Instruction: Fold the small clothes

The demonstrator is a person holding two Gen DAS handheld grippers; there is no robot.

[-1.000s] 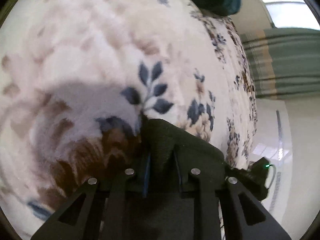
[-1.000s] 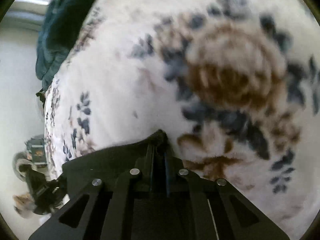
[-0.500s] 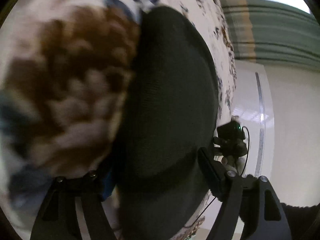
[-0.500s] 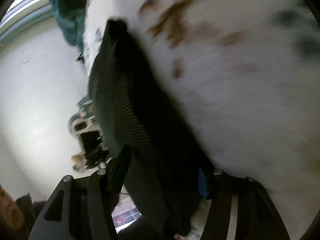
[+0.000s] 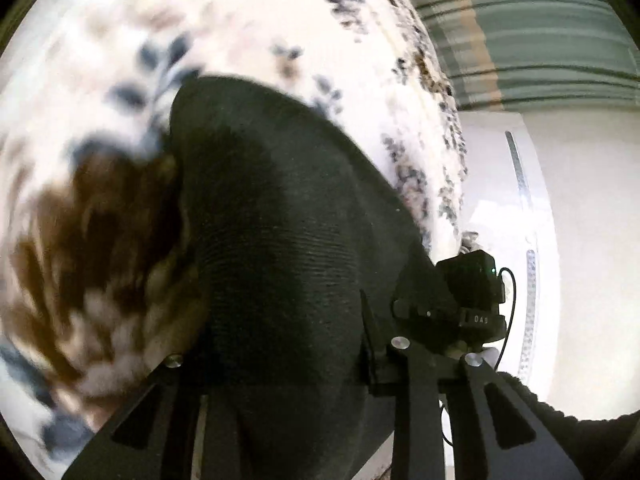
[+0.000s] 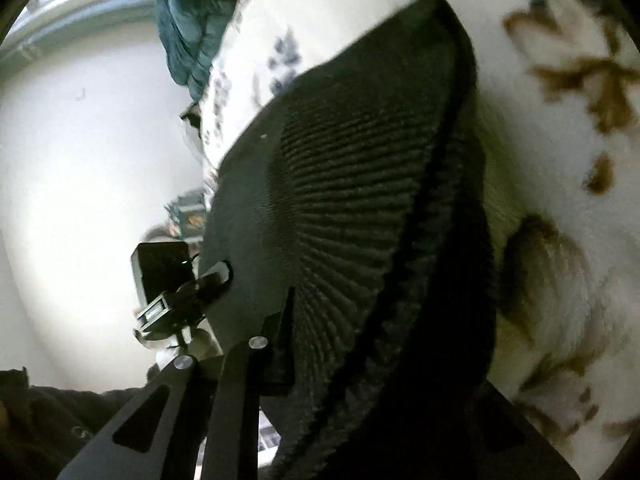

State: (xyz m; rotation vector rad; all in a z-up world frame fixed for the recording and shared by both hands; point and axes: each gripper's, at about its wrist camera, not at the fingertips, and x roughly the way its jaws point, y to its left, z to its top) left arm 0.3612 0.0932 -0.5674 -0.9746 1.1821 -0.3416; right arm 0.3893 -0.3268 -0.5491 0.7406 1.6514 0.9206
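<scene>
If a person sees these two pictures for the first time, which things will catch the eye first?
First, the black ribbed garment, which fills the middle of both views and runs down between the fingers of the left gripper and the right gripper, whose jaws are closing on it. Then the white floral blanket under it, with a large brown flower at the left in the left view.

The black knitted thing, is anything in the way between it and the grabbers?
Nothing visible is. The black knitted garment already lies between the fingers of both the left gripper and the right gripper, whose jaws are closing on it. Only the flowery blanket sits underneath, and the teal cloth is far off.
</scene>
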